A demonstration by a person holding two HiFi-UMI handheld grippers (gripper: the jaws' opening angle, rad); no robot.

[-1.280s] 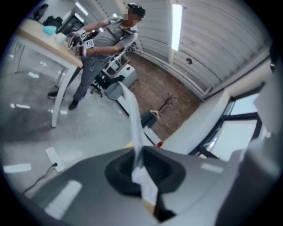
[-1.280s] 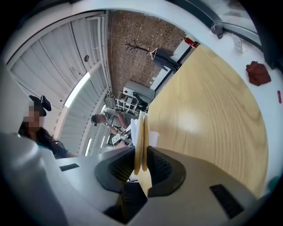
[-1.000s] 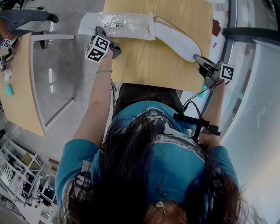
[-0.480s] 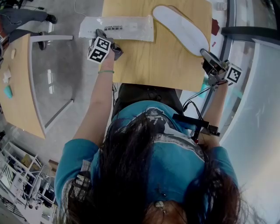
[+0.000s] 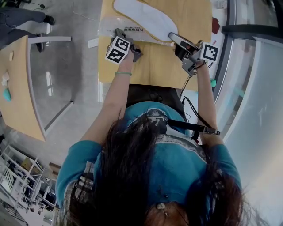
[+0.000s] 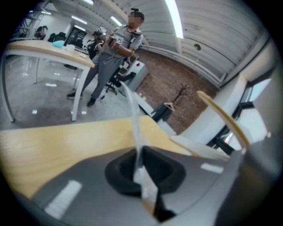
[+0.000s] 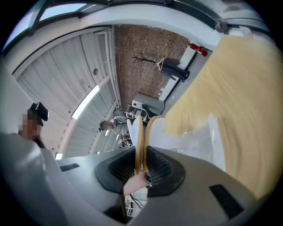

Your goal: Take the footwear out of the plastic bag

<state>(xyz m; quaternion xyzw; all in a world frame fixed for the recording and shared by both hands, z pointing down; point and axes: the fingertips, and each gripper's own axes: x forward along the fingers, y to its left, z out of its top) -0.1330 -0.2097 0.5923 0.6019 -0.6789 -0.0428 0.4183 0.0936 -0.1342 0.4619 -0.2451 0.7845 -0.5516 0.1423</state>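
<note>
Over the table (image 5: pixel 154 66), the plastic bag (image 5: pixel 105 29) is pinched by the left gripper (image 5: pixel 118 32); the insoles (image 5: pixel 141 13), partly cut off, are clamped by the right gripper (image 5: pixel 173 36).

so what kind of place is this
Probably an open-plan office or lab: light wooden tables on a polished grey floor, ceiling strip lights, and a brick wall with a coat stand.

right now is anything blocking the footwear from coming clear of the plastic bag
Nothing visible does. The footwear, clamped in the right gripper, looks fully outside the plastic bag and lies across it. The left gripper pinches the bag's edge.
</note>
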